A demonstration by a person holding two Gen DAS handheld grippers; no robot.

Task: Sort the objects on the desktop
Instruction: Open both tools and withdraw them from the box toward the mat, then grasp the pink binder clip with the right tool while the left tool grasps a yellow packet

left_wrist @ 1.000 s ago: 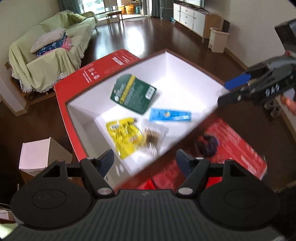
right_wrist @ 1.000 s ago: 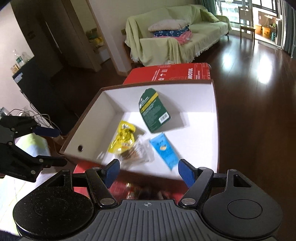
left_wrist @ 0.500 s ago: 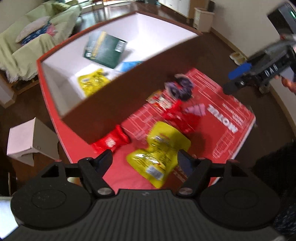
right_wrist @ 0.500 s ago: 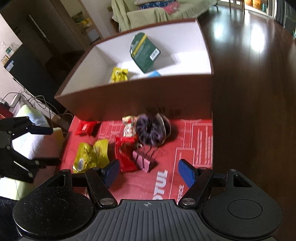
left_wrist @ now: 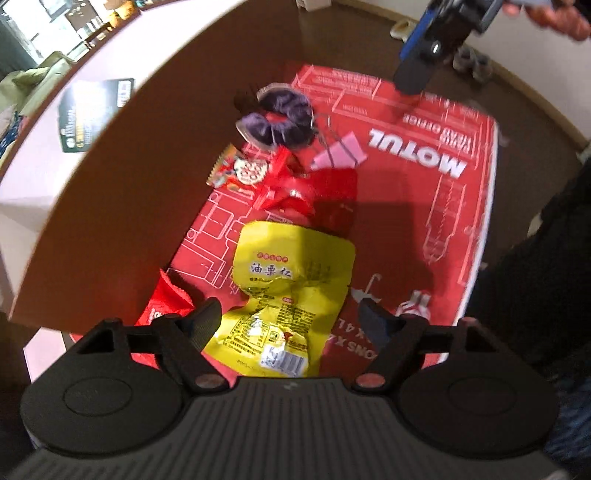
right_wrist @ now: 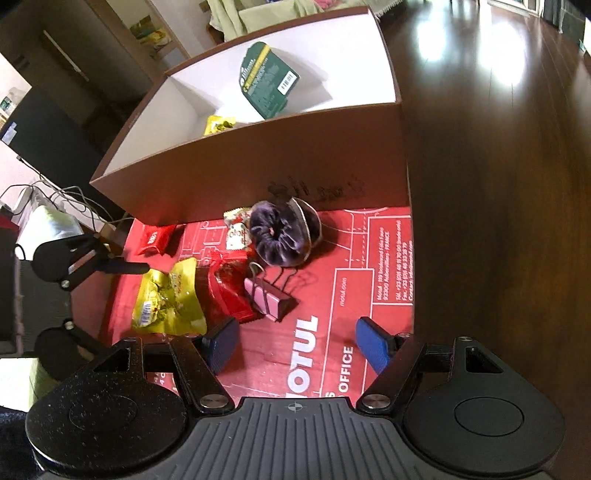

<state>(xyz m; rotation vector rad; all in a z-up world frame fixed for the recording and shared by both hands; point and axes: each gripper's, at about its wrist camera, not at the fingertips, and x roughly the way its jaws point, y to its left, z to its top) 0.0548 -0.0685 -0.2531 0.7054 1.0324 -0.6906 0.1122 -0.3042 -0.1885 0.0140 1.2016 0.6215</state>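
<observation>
On a red printed mat (right_wrist: pixel 354 280) lie a yellow snack pouch (left_wrist: pixel 291 295) (right_wrist: pixel 170 299), a red packet (right_wrist: pixel 229 291), a pink binder clip (right_wrist: pixel 267 299) (left_wrist: pixel 338 155), a dark purple scrunchie (right_wrist: pixel 277 234) (left_wrist: pixel 279 118), a small red-and-white candy packet (right_wrist: pixel 236 230) and a small red sachet (right_wrist: pixel 155 238). My left gripper (left_wrist: pixel 291 319) hangs open right over the yellow pouch. My right gripper (right_wrist: pixel 295 343) is open above the mat, just short of the binder clip. Behind the items stands a brown box (right_wrist: pixel 280 162) with a white inside, holding a green package (right_wrist: pixel 267 81) and a yellow packet (right_wrist: pixel 219 123).
Dark wooden floor (right_wrist: pixel 498 184) lies to the right of the mat. A person's hand (left_wrist: pixel 554 18) holds the right gripper. Cables and a white object (right_wrist: pixel 48 225) sit at the left. A sofa with a green cover (right_wrist: pixel 258 11) stands far behind the box.
Both grippers have dropped from above the box down toward the mat. The box interior has slid out of the centre of view and the loose items have come close. Both stay open.
</observation>
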